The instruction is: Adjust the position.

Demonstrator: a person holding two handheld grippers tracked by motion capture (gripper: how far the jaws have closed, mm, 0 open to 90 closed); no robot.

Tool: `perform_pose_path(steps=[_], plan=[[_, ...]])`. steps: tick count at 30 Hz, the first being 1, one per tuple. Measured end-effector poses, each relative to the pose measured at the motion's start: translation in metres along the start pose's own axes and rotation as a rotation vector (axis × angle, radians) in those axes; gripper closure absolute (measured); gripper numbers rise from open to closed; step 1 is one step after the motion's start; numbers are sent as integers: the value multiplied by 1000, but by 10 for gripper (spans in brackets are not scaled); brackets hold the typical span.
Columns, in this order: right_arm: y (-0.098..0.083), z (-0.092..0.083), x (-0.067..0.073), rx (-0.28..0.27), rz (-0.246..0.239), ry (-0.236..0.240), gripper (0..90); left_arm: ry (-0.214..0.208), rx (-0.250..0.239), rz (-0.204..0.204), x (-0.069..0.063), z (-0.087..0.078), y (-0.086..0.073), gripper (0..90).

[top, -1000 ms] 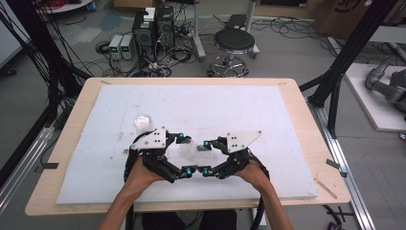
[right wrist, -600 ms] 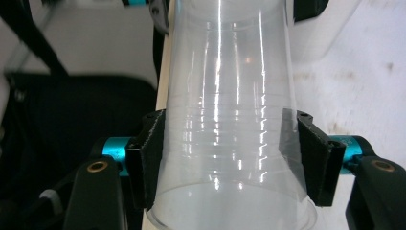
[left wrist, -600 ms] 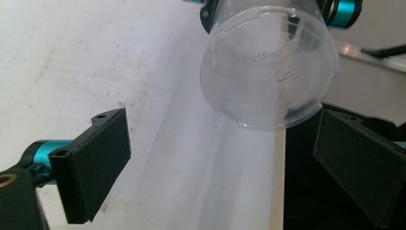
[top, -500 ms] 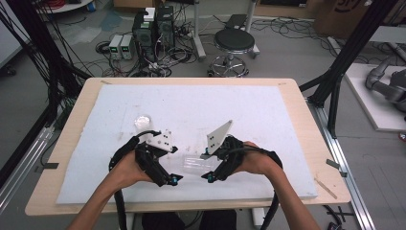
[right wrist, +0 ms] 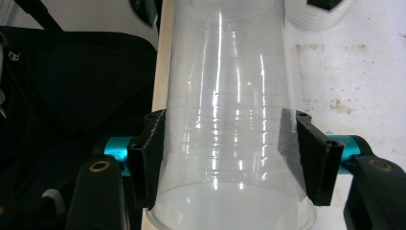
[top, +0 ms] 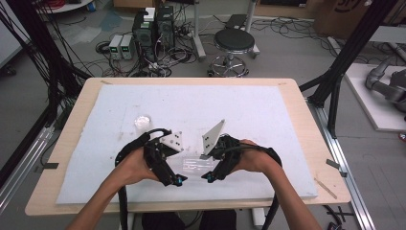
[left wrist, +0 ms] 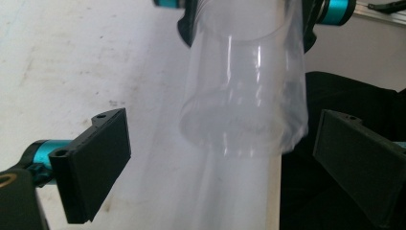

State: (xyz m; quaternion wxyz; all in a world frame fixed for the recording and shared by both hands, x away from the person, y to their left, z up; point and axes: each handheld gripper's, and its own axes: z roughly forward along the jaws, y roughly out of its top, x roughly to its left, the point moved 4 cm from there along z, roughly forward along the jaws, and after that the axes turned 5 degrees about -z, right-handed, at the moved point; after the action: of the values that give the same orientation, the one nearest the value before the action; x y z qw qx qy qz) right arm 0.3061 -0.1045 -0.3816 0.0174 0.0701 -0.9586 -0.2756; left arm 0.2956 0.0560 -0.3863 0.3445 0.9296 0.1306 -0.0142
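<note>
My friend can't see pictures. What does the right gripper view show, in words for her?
A clear plastic cup lies lengthwise between the two black jaws of the right gripper, which press on its ribbed sides near the wide rim. Behind it is the stained white table mat on the right, and dark cloth past the table's edge on the left.
</note>
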Motion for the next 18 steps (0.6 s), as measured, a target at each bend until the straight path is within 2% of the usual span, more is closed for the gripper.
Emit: perform_pose_path(steps=[2, 9, 15, 18], plan=[[0, 2, 0, 2, -5, 3, 365, -11, 6, 13, -1, 3, 3, 85], [1, 3, 0, 3, -4, 8, 365, -19, 9, 13, -1, 6, 5, 124], [1, 3, -1, -1, -9, 3, 365, -48, 16, 26, -3, 7, 5, 251], [1, 3, -1, -3, -14, 6, 370, -61, 2, 43, -3, 6, 5, 404]])
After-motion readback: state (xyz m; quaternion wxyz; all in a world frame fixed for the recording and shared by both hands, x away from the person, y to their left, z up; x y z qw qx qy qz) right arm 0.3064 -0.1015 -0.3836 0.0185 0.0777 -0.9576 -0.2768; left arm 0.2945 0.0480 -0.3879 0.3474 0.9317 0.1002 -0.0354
